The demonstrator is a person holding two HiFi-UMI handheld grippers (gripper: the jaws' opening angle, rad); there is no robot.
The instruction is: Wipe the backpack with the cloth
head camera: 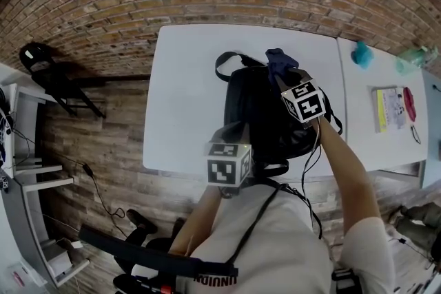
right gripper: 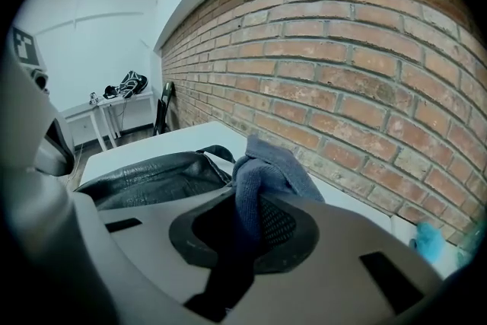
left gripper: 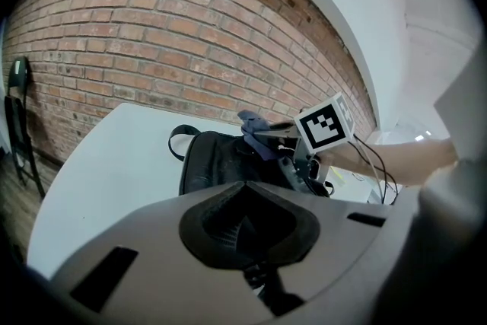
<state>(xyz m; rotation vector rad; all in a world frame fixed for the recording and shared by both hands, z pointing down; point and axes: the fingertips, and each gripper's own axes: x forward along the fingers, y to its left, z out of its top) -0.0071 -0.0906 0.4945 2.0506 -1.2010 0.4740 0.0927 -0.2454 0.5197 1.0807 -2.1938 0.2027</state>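
The right gripper (right gripper: 247, 228) jaws pinch the soft, limp cloth (right gripper: 266, 164) above the slack, probably slippery backpack (right gripper: 152, 175); the left gripper (left gripper: 243, 228) jaws are closed and empty.

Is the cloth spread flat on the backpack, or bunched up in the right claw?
Bunched. The right claw is shut on the cloth, which sticks up crumpled from between its jaws, above the black backpack.

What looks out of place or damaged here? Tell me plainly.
Nothing stands out. The black backpack lies on the white table, with no spill or damage visible. The blue cloth is bunched in the right gripper, above the backpack's far end.
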